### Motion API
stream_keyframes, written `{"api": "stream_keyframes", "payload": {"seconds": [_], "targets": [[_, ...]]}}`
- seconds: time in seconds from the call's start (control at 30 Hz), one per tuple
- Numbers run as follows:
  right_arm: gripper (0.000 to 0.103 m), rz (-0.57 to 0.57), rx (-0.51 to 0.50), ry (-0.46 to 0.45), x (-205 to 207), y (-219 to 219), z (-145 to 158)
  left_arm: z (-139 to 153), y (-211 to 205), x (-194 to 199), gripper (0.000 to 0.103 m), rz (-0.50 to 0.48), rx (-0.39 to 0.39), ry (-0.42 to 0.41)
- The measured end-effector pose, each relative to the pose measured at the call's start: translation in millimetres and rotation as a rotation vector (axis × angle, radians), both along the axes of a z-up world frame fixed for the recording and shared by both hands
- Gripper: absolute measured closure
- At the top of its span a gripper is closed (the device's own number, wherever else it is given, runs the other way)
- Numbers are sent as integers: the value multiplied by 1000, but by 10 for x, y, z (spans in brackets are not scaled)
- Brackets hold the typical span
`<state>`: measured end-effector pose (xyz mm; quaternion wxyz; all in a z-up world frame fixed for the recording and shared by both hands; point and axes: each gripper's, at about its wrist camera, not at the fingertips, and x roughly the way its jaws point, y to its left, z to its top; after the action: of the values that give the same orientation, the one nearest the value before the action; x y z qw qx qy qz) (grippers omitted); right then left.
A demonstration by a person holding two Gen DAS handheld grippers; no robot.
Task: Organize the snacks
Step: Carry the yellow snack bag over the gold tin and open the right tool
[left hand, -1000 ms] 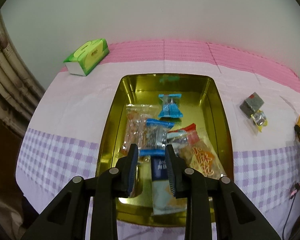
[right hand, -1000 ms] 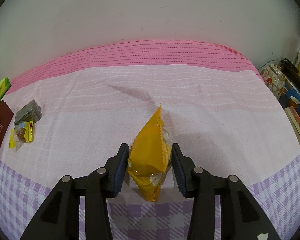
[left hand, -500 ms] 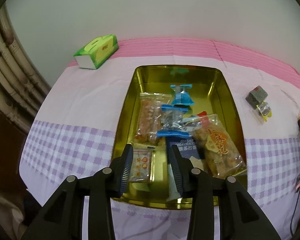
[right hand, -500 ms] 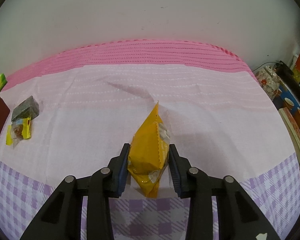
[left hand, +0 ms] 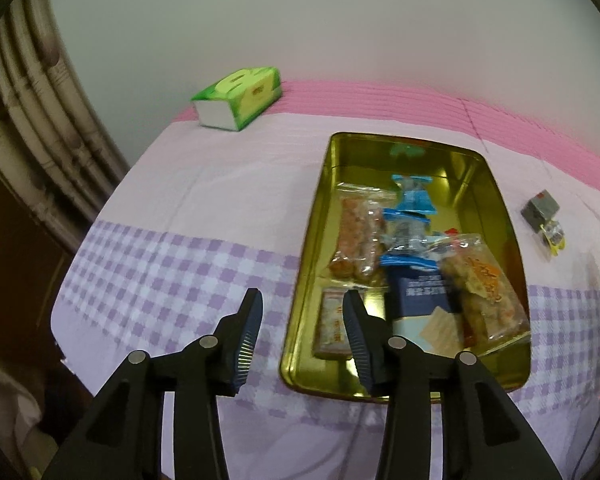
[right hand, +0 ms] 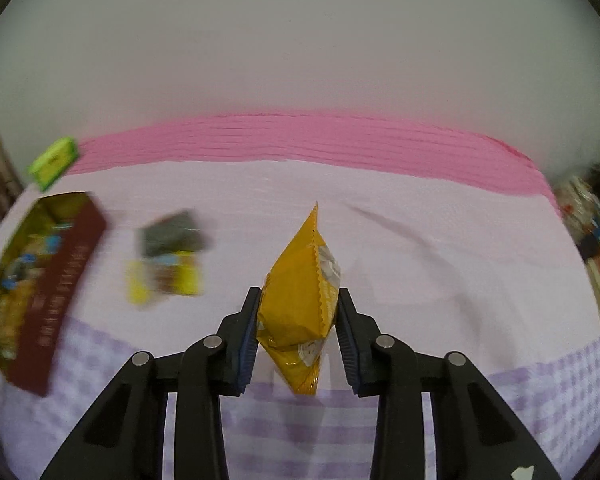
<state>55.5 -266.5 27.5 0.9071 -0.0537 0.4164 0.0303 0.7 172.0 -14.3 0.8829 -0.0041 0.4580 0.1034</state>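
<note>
A gold tin tray [left hand: 308, 272] holds several snack packets, among them a blue-wrapped one [left hand: 414, 200] and a dark blue box [left hand: 422, 296]. My left gripper [left hand: 302, 336] is open and empty, above the tray's front left rim. My right gripper [right hand: 298, 330] is shut on a yellow snack packet [right hand: 300, 300] and holds it above the cloth. The tray [right hand: 24, 280] shows blurred at the left of the right wrist view. A grey packet [left hand: 540, 210] and a small yellow candy [left hand: 552, 236] lie on the cloth right of the tray; both are blurred in the right wrist view [right hand: 172, 236].
A green tissue box [left hand: 240, 96] stands at the back left near the wall. The table carries a pink and purple-checked cloth [left hand: 180, 240]. Its front and left edges are close. Clutter [right hand: 596, 240] sits past the right edge.
My left gripper pulled back and left from over the tray, leaving a small packet inside. My right gripper closed on the yellow packet, lifted it and swung left toward the tray.
</note>
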Motion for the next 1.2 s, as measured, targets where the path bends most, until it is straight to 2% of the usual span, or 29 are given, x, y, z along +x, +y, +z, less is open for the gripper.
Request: {"api": "stream_keyframes", "payload": {"seconds": [0.1,0.33,0.5,0.83,1.2], "targets": [[71,98,22,8,-40,383,46,-15,86,-30,59,28,19,8],[70,326,44,20,-232,1320,145,1,351,-115,58,101,-8,13],[70,423,65,31,-323,1824,176,-11,502,-201,58,145,-12,18],[70,522,70,82,-446,2516,44,-19,633,-246,58,198,-6,23],[70,552,33,135,-421,2775,-200,-46,636,-241,57,197,-5,29]]}}
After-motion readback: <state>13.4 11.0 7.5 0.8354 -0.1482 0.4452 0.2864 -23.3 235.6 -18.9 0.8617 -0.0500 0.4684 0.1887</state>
